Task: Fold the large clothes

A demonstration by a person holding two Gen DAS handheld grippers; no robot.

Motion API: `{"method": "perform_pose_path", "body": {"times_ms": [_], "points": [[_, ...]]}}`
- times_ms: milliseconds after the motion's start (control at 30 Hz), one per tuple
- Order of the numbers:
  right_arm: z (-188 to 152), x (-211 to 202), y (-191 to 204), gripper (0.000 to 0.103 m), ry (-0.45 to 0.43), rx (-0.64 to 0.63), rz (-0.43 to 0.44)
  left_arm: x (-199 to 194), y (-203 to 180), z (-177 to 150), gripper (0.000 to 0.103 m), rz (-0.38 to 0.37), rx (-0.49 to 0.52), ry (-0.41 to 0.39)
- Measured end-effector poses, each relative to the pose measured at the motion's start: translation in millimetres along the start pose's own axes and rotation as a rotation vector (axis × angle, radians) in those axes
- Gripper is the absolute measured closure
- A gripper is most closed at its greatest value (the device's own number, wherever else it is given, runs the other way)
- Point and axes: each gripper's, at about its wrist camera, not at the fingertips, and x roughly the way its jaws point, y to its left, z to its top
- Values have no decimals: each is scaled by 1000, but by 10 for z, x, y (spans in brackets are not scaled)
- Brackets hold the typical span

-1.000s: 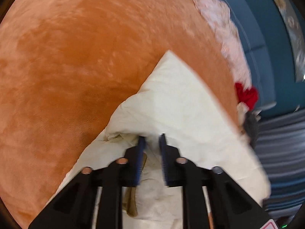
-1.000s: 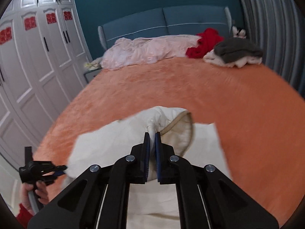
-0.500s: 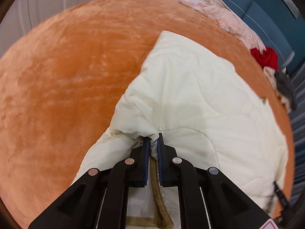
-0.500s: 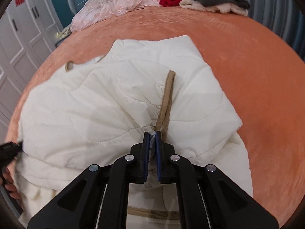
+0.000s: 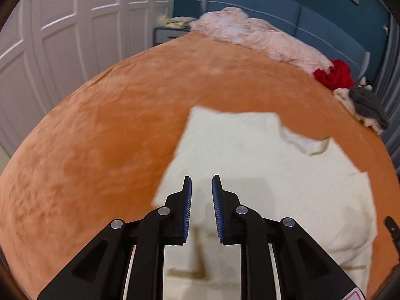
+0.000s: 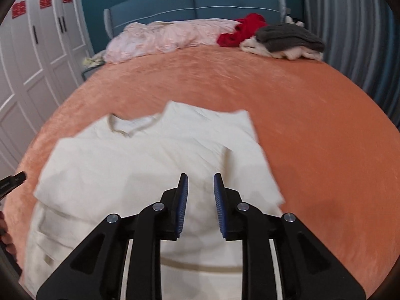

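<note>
Cream padding fills the near half of both views: we see a quilted jacket lying on the orange bedspread, folded over on itself so that an upper layer sits across a lower one. From the right wrist camera its tan-trimmed neckline shows toward the far left of the cloth, and a tan band runs across the lowest edge near our fingers. From the left wrist camera the same jacket spreads to the right, with a squared corner pointing up the bed and a crumpled fold near its far edge.

Our left gripper hangs above the jacket's left edge with its blue-padded jaws parted by a moderate gap and nothing between them. Our right gripper is likewise spread, empty, over the middle of the cloth. Whether either tip touches the fabric we cannot tell.

Farther up the bed a rumpled pink quilt lies along the blue headboard. Beside it sits a red garment, and next to that a grey knit rests on a pale heap. White wardrobe doors stand along the left side, and a striped curtain hangs on the right.
</note>
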Motion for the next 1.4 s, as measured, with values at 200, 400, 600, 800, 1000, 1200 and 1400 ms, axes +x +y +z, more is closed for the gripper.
{"method": "perform_pose_path", "body": {"times_ms": [200,400,600,800,1000,1200,1400], "points": [[100,509,396,80,77,-39,88,516,-592,1,85,-50,101,93],[-305,917,495,80,123,-56,79,908,-819,-377,85,-10,176,93],[-470,982,490,80,68,-56,82,984,-826,-564,85,10,205,1],[-504,1003,559,80,36,-90,46,1009,-842,-599,84,16,209,-29],[-532,1006,589,80,17,-106,25,1037,-878,-633,84,39,226,-45],[-539,1005,583,80,12,-102,28,1055,-905,-644,84,55,237,-54],[-333,761,566,77,-22,-71,81,863,-786,-448,75,-30,176,-16]]}}
